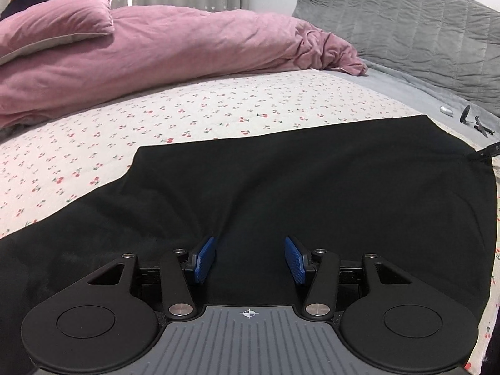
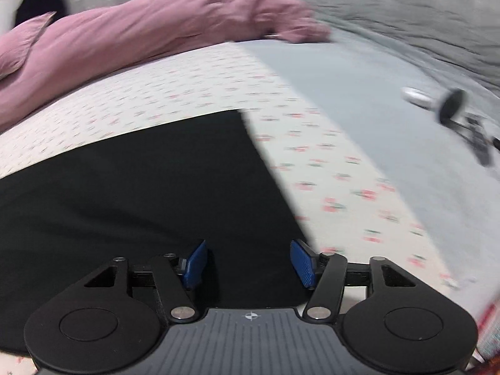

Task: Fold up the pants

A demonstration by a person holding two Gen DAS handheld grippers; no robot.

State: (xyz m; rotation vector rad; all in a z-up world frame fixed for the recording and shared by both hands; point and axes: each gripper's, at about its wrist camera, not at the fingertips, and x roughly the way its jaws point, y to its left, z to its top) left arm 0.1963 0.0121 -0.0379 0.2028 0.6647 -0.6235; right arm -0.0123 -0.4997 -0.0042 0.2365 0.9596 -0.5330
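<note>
Black pants (image 1: 281,181) lie flat on the cherry-print bedsheet (image 1: 187,109). My left gripper (image 1: 250,259) is open and empty, low over the black cloth, with its blue pads (image 1: 204,259) apart. In the right wrist view, which is blurred, the pants (image 2: 140,187) fill the lower left and their right edge runs down to the gripper. My right gripper (image 2: 248,262) is open and empty over that edge, with the right pad (image 2: 301,262) near the edge of the cloth.
A pink duvet (image 1: 172,47) and pink pillow (image 1: 56,25) lie at the far side of the bed. A grey quilted cover (image 1: 422,40) lies at the right. Small objects, a white one (image 1: 447,110) and dark ones (image 1: 475,122), lie on the grey sheet (image 2: 359,93).
</note>
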